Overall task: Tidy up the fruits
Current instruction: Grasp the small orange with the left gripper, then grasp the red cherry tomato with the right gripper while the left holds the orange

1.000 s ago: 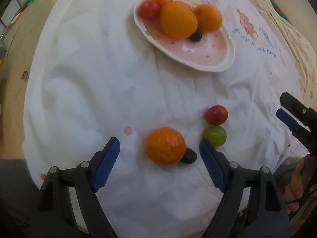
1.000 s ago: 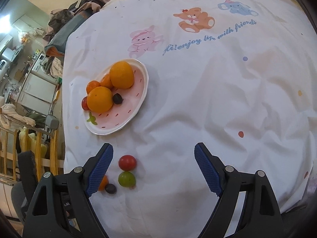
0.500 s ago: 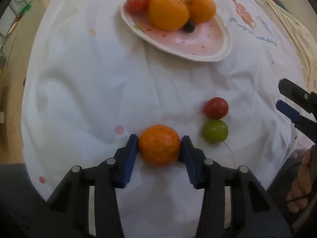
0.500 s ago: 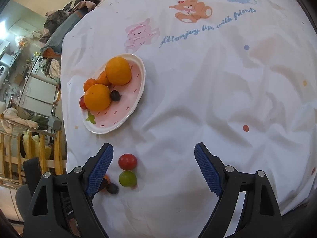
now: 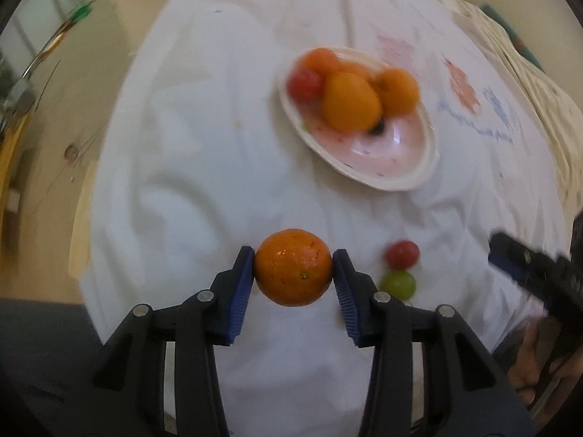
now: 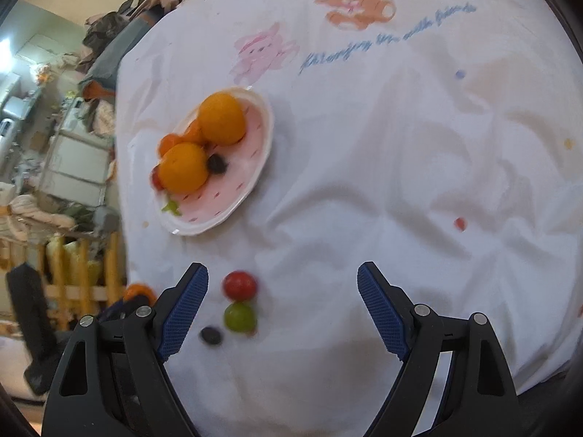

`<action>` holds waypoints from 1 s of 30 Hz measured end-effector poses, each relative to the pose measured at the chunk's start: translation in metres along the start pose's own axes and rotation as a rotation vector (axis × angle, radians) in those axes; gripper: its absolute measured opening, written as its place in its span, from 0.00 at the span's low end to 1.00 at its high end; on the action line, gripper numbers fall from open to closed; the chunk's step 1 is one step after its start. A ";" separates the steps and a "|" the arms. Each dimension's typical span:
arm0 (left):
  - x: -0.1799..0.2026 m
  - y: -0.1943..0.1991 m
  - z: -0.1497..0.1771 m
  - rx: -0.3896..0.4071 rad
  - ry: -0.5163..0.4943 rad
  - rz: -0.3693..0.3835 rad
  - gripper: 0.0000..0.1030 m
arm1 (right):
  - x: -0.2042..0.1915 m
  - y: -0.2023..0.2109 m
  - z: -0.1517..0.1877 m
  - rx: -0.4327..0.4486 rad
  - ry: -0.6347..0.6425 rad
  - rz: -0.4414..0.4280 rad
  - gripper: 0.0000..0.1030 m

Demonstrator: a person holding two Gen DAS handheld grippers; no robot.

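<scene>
My left gripper (image 5: pixel 293 273) is shut on an orange mandarin (image 5: pixel 293 267) and holds it above the white cloth. A pink plate (image 5: pixel 393 153) farther ahead carries several oranges, a red tomato and a dark grape. A red tomato (image 5: pixel 402 254) and a green one (image 5: pixel 398 283) lie on the cloth to the right of the held mandarin. My right gripper (image 6: pixel 282 306) is open and empty, low over the cloth. The red tomato (image 6: pixel 239 284), green tomato (image 6: pixel 239 316) and a dark grape (image 6: pixel 211 335) lie just inside its left finger. The plate shows in that view too (image 6: pixel 251 185).
The table is covered with a wrinkled white cloth (image 6: pixel 400 167) printed with cartoon animals and blue writing. Its left edge drops to a wooden floor (image 5: pixel 47 127). Cluttered furniture and a wooden rail (image 6: pixel 73 262) stand beyond the table's left side.
My left gripper closed on the mandarin and lifted it off the cloth, leaving the dark grape behind. The right gripper stayed open and barely moved.
</scene>
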State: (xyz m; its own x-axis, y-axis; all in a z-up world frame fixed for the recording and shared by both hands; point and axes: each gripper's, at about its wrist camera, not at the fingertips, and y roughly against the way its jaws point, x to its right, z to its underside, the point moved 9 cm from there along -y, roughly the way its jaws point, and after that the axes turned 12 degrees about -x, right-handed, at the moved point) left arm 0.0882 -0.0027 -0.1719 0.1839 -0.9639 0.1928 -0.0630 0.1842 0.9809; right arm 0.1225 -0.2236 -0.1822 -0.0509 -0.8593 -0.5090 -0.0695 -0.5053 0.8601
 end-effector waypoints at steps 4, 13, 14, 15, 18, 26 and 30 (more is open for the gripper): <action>-0.018 -0.009 0.001 -0.053 0.087 0.024 0.38 | -0.012 -0.011 0.007 -0.079 -0.012 -0.105 0.77; -0.007 -0.004 0.004 -0.057 0.069 0.070 0.38 | -0.044 -0.052 0.012 -0.203 0.119 0.057 0.51; -0.007 -0.004 0.004 -0.061 0.069 0.074 0.38 | -0.046 -0.057 0.012 -0.209 0.126 0.071 0.50; -0.007 -0.004 0.004 -0.062 0.070 0.075 0.38 | -0.048 -0.062 0.012 -0.217 0.133 0.085 0.51; -0.008 -0.004 0.004 -0.061 0.071 0.073 0.38 | -0.048 -0.078 0.010 -0.242 0.117 0.115 0.51; -0.004 -0.006 0.004 -0.080 0.062 0.094 0.38 | -0.049 -0.094 0.010 -0.250 0.140 0.204 0.34; -0.001 -0.006 0.004 -0.074 0.049 0.088 0.38 | -0.052 -0.089 0.012 -0.227 0.121 0.142 0.34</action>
State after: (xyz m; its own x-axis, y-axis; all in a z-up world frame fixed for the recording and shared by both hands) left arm 0.0842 -0.0040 -0.1780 0.2290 -0.9330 0.2775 -0.0089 0.2831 0.9591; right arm 0.1195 -0.1333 -0.2328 0.0759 -0.9190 -0.3870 0.1550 -0.3725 0.9150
